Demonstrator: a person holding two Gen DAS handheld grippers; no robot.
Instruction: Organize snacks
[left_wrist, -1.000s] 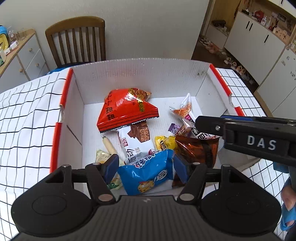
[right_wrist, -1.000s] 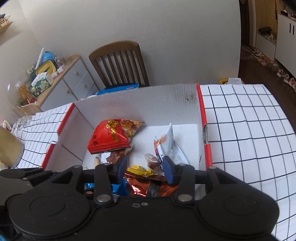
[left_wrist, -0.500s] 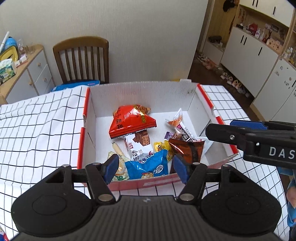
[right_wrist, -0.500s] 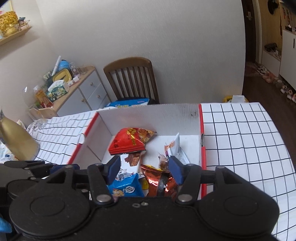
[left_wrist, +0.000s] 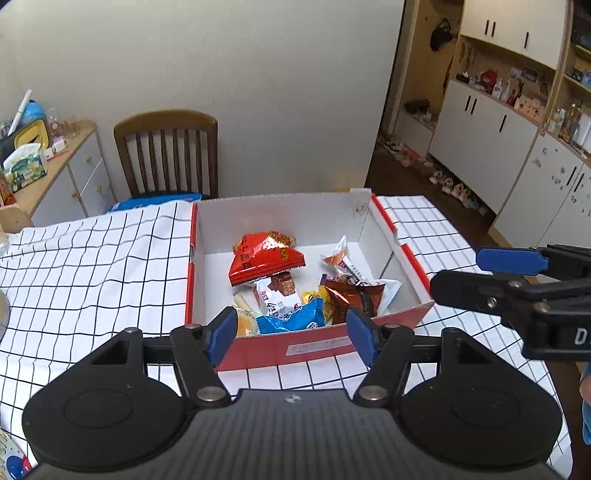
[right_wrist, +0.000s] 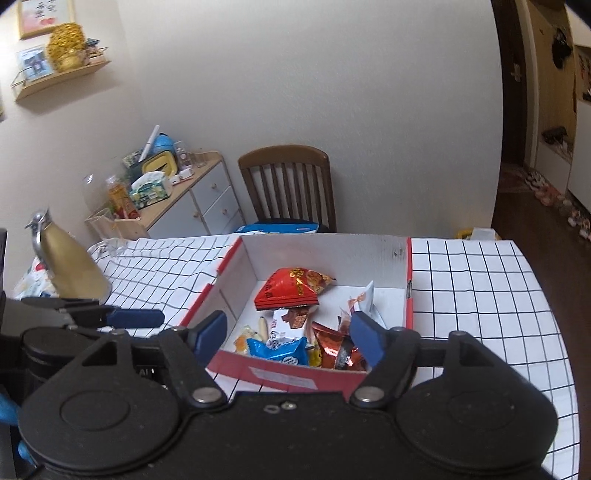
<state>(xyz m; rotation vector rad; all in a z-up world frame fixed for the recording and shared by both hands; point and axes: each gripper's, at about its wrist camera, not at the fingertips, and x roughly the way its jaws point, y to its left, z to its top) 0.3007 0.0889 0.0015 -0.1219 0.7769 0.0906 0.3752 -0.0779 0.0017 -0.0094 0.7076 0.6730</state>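
Snack box (left_wrist: 317, 345) beyond both empty grippers (right's jaws opening)

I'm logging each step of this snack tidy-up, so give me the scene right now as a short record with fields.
container: red and white box on the checked tablecloth
contents: red bag, blue packet, brown wrapper, other small snacks
left gripper: open, empty, short of the box
right gripper: jaws opening, nothing between them
behind table: wooden chair
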